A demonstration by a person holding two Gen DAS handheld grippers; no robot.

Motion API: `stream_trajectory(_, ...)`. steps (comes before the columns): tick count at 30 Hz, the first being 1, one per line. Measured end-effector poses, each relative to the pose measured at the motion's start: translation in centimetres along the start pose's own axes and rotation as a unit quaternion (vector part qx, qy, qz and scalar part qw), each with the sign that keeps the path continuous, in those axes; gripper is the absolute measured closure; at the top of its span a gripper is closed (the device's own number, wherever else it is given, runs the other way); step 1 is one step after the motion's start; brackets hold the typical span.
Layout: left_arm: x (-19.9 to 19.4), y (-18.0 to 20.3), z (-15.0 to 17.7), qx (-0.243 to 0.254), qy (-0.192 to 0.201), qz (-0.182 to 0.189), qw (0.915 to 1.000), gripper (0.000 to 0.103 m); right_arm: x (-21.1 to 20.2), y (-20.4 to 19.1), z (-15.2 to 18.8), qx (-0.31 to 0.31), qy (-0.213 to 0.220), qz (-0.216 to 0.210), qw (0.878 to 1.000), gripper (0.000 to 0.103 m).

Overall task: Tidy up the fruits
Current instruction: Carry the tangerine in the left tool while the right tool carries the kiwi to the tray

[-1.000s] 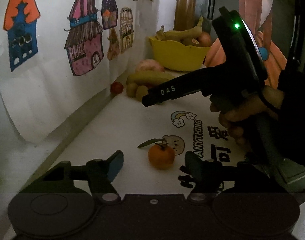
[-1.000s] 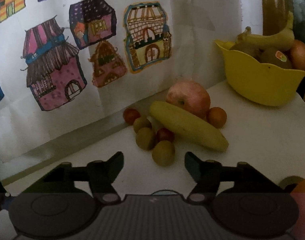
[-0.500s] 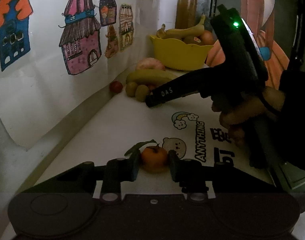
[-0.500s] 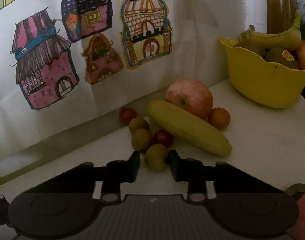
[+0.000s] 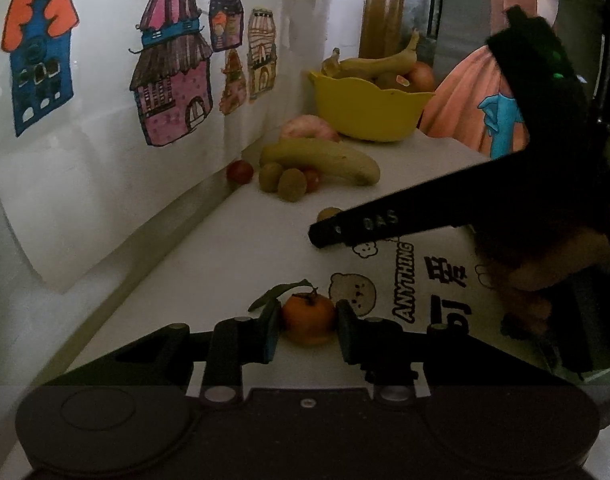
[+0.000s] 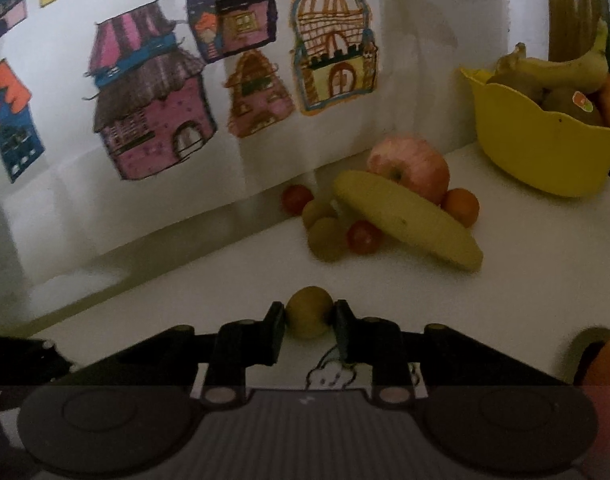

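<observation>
Left gripper clamps the light, soft-skinned tangerine at mid-girth; right gripper likewise grips a small firm kiwi, lower centre.

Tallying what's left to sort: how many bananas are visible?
2: one long yellow banana lying on the white table against the red apple, one in the yellow bowl. Others may be hidden.

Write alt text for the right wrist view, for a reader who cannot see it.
The right gripper is shut on a small kiwi above a white table. Behind lie a banana, an apple and small fruits; a yellow fruit bowl stands right.
</observation>
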State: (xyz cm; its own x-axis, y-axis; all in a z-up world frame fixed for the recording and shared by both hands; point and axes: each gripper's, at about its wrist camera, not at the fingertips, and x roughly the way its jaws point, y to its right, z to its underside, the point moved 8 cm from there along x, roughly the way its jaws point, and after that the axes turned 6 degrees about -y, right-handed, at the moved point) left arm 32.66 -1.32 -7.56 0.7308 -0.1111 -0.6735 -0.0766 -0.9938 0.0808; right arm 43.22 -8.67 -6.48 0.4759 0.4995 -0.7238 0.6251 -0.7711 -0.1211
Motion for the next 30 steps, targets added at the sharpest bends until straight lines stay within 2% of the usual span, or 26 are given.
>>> stream_trajectory(9,-1.1,0.8,-0.6,-0.004,0.006,0.009,0.9999,0.072,-2.8,-0.4,2.3,0.025,0.009,-0.020,0.999,0.073)
stream_trajectory(15,-1.9,3.5,-2.0,0.015,0.024,0.026,0.9993,0.072,-6.7,0.6,3.6,0.041,0.034,-0.012,0.999,0.073)
stream_trajectory(22,-1.5,8.5,-4.0,0.042,0.045,0.057,0.9965,0.072,-12.5,4.2,5.0,0.056,0.068,0.038,0.995,0.073)
stream_trajectory(30,0.2,14.9,-5.6,0.075,0.056,0.090,0.9915,0.072,-17.6,10.4,7.7,0.094,0.092,0.108,0.985,0.073)
